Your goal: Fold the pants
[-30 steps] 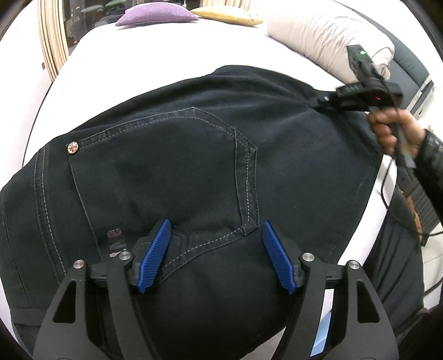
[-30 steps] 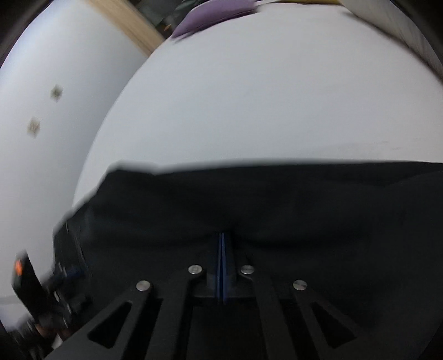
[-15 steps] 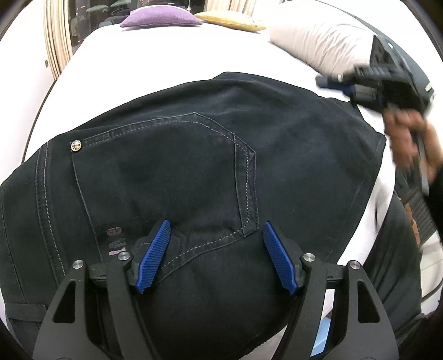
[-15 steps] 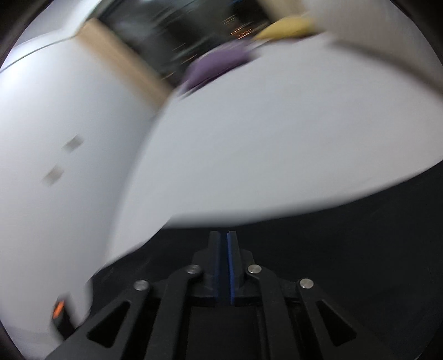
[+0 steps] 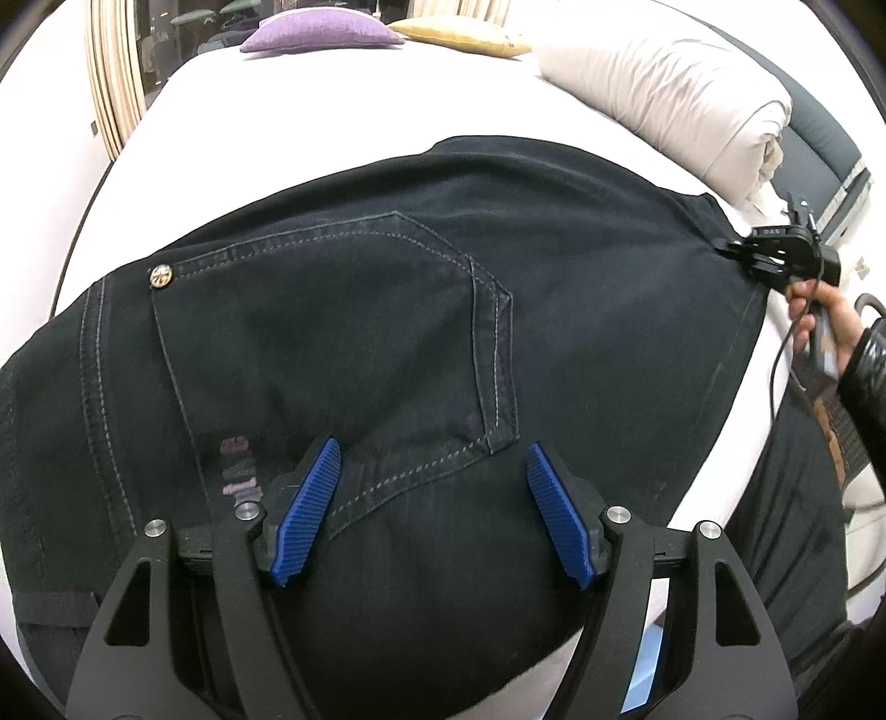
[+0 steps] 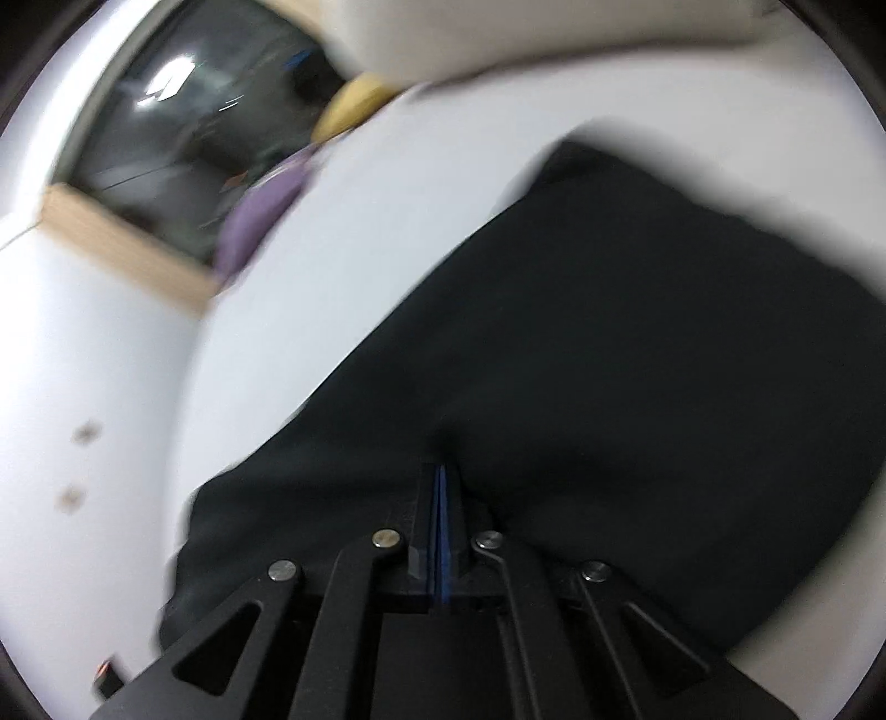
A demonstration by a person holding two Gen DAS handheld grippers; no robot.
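Black jeans (image 5: pixel 387 310) lie folded on a white bed (image 5: pixel 310 105), back pocket up. My left gripper (image 5: pixel 432 498) is open, its blue pads resting on the fabric either side of the pocket's lower corner. My right gripper (image 6: pixel 441 476) is shut on the pants' edge (image 6: pixel 609 360); the cloth bunches at its pads. In the left wrist view the right gripper (image 5: pixel 736 252) sits at the far right corner of the pants, held by a hand.
A purple cushion (image 5: pixel 318 30) and a yellow cushion (image 5: pixel 459 30) lie at the far end of the bed. A rolled beige duvet (image 5: pixel 681 105) lies at the right. A wooden slatted frame (image 5: pixel 113 88) stands at the left.
My right gripper let go, swung up and away, then came back and closed on the pants' right corner. The right view has tilted. My left gripper stayed put.
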